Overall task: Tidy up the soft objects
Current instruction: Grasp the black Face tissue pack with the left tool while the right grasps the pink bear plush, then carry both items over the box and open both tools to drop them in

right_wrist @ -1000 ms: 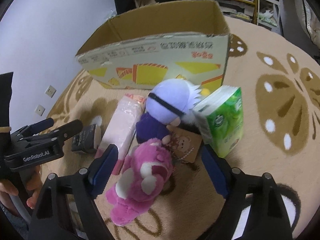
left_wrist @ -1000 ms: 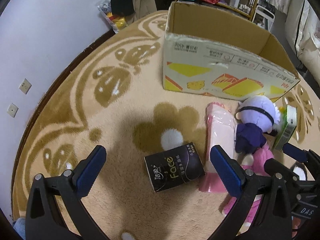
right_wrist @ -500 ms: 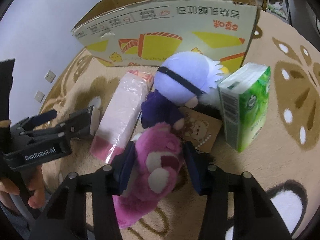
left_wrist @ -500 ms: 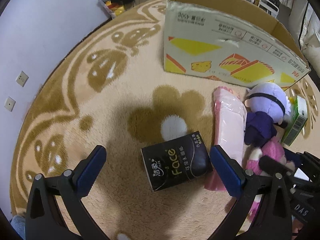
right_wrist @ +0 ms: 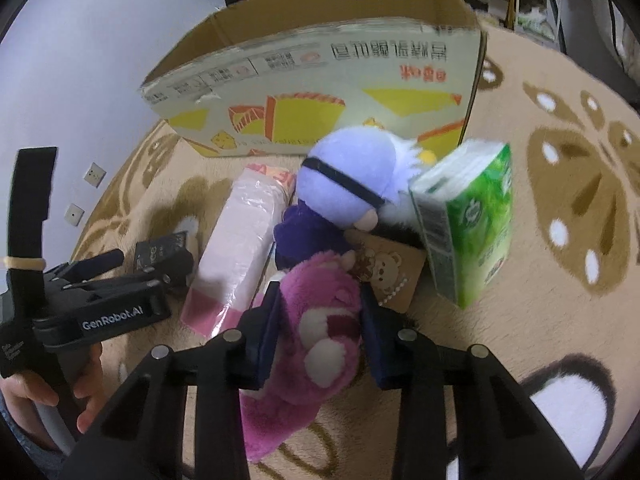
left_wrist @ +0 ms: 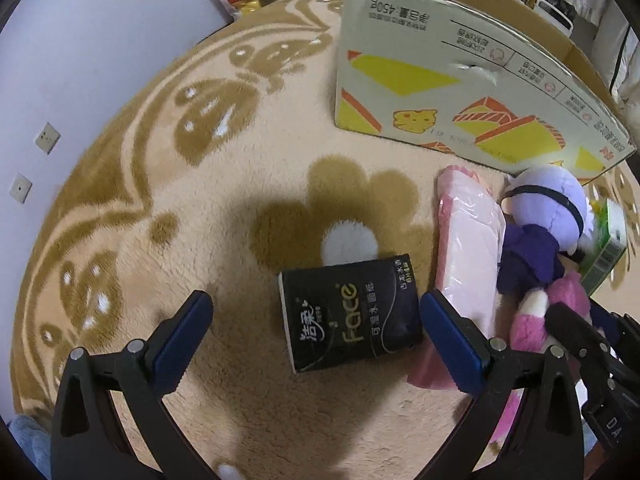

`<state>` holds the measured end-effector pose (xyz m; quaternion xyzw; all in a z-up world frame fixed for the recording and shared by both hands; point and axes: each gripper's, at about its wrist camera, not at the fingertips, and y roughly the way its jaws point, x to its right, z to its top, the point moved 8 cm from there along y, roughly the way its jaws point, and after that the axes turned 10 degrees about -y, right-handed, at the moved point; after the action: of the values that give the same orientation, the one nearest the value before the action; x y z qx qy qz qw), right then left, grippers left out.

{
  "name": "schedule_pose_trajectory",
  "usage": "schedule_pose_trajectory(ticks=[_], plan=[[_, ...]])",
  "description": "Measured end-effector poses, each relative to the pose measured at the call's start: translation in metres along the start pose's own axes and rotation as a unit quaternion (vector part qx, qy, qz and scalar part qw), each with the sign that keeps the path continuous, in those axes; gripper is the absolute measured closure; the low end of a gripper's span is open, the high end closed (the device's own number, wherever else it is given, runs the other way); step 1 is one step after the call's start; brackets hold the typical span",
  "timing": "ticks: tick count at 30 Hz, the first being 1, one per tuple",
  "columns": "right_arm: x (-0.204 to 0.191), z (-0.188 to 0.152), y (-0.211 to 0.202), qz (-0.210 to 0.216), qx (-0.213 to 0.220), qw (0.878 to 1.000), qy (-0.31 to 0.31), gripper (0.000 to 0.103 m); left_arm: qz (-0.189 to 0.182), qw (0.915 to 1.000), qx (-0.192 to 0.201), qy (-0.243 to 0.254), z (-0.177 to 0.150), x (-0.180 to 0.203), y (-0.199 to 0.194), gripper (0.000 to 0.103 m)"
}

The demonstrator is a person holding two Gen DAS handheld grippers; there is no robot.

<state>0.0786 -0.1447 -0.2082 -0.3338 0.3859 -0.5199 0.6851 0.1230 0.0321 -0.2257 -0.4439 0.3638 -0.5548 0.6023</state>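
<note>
My right gripper [right_wrist: 320,320] is shut on a pink plush bear [right_wrist: 316,340], its pads pressing both sides of the body on the rug. A purple-haired doll [right_wrist: 344,184] leans against the bear, with a pink tissue pack [right_wrist: 236,256] to its left and a green tissue pack [right_wrist: 468,224] to its right. My left gripper [left_wrist: 316,320] is open, its fingers either side of a black tissue pack [left_wrist: 352,312] lying flat. The pink pack [left_wrist: 468,256], the doll [left_wrist: 544,216] and the bear [left_wrist: 560,312] show to its right.
An open cardboard box [right_wrist: 320,80] stands behind the objects; it also shows in the left wrist view [left_wrist: 460,80]. A beige rug with brown flower patterns [left_wrist: 160,208] covers the floor. A wall with sockets [left_wrist: 48,136] is on the left. Shelves stand far behind the box.
My right gripper moved forward and closed on the pink bear. My left gripper moved closer over the black tissue pack and stays open.
</note>
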Motion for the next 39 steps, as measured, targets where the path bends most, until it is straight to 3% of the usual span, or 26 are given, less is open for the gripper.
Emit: schedule_pose_trajectory(ticks=[2, 5, 6, 8, 15, 22, 28, 39], plan=[[-0.002, 0.003, -0.002, -0.001, 0.006, 1.000, -0.002, 0.065, -0.002, 1.0000, -0.001, -0.004, 0.000, -0.001, 0.001, 0.006], [0.002, 0.009, -0.013, -0.011, 0.024, 1.000, -0.002, 0.065, -0.023, 0.9996, -0.008, -0.011, -0.001, 0.001, -0.001, 0.022], [0.004, 0.012, -0.018, -0.016, 0.034, 0.999, 0.000, 0.065, -0.024, 0.9996, -0.002, -0.013, -0.001, 0.000, -0.003, 0.030], [0.009, 0.018, -0.027, -0.022, 0.052, 0.998, 0.006, 0.065, -0.019, 0.9997, 0.005, -0.011, 0.000, 0.000, -0.004, 0.037], [0.021, 0.030, -0.051, -0.029, 0.093, 0.995, 0.023, 0.065, -0.014, 0.9998, 0.014, -0.008, 0.003, -0.001, -0.009, 0.041], [0.020, 0.039, -0.068, -0.057, 0.143, 0.988, 0.010, 0.065, -0.016, 0.9942, 0.106, 0.003, 0.020, 0.004, -0.051, 0.041], [0.022, 0.048, -0.086, -0.073, 0.177, 0.981, 0.008, 0.065, -0.032, 0.9903, 0.135, 0.009, 0.029, 0.011, -0.070, 0.041], [0.022, 0.056, -0.111, -0.096, 0.215, 0.972, 0.002, 0.065, -0.019, 0.9818, 0.186, 0.035, 0.035, 0.022, -0.094, 0.041]])
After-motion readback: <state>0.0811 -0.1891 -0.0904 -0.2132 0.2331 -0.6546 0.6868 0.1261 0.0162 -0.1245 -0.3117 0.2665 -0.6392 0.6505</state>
